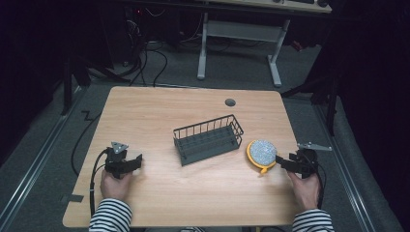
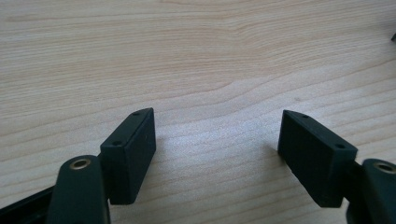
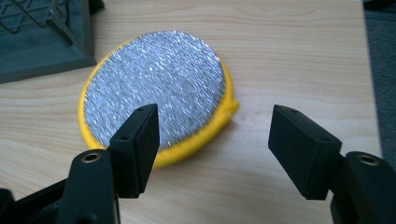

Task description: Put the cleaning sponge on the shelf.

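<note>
1. Striped sleeves [image 1: 110, 215] at near edge of surface [image 1: 193, 193], one forearm each side.
2. L gripper [image 1: 138, 162] near L front of surface, held in L hand [image 1: 115, 184], grey plate on top, cable trailing off near-left edge. Fingers [image 2: 133, 149] wide apart, nothing between, only bare wood grain under them in left gripper view. Holding nothing.
3. R gripper [image 1: 284, 162] near R edge of surface, in R hand [image 1: 304, 188], pointing left toward scrub pad. Fingers [image 3: 140, 140] spread wide, not pressing on anything. Grey plate sticking out to the right.
4. Scrub pad [image 3: 154, 88]: round, yellow body w/ silvery glitter top, lying flat on surface, just ahead of R fingers. In right gripper view, L finger overlaps pad's near rim; R finger clear of it, over bare wood. Contact w/ rim: can't tell. Small yellow tab at pad's edge on near side in high view.
5. Rack [image 1: 209, 138]: dark grey wire basket w/ solid base, mid-surface, slightly angled, just left of pad, close but apart. Empty inside as far as visible.
6. Cable grommet [image 1: 230, 102] toward far edge of surface.
7. Beyond: floor w/ cables, white legs of another desk [image 1: 241, 34], dark surroundings.
</note>
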Demonstrator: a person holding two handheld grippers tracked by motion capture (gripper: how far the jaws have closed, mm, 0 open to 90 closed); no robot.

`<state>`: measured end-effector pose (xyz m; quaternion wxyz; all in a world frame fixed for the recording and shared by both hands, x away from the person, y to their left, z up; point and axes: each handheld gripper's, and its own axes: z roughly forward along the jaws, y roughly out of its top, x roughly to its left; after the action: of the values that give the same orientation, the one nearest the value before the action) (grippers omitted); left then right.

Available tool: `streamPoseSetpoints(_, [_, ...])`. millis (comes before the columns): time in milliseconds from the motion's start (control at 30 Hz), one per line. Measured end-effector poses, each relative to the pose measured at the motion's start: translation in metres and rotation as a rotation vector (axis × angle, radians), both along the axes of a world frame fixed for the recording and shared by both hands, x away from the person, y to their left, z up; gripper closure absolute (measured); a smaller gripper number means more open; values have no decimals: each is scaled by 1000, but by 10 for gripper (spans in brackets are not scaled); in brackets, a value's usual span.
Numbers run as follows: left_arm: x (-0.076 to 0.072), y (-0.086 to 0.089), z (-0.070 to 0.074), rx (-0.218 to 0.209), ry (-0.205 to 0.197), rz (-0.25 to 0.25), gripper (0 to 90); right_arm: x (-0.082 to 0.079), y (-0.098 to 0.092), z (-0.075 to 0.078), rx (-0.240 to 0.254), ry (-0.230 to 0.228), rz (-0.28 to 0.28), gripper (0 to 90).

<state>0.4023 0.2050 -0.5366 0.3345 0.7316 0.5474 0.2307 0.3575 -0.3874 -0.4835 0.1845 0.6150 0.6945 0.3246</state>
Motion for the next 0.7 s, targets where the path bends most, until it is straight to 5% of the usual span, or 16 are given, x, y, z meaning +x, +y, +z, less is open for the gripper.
streamPoseSetpoints(167, [0, 0, 0, -2, 0, 0, 285, 21, 9, 6, 27, 42, 30, 324])
streamPoseSetpoints(467, [0, -2, 0, 13, -2, 0, 282, 49, 24, 7, -27, 122, 49, 335])
streamPoseSetpoints(700, [0, -2, 0, 13, -2, 0, 282, 62, 18, -1, 14, 191, 28, 330])
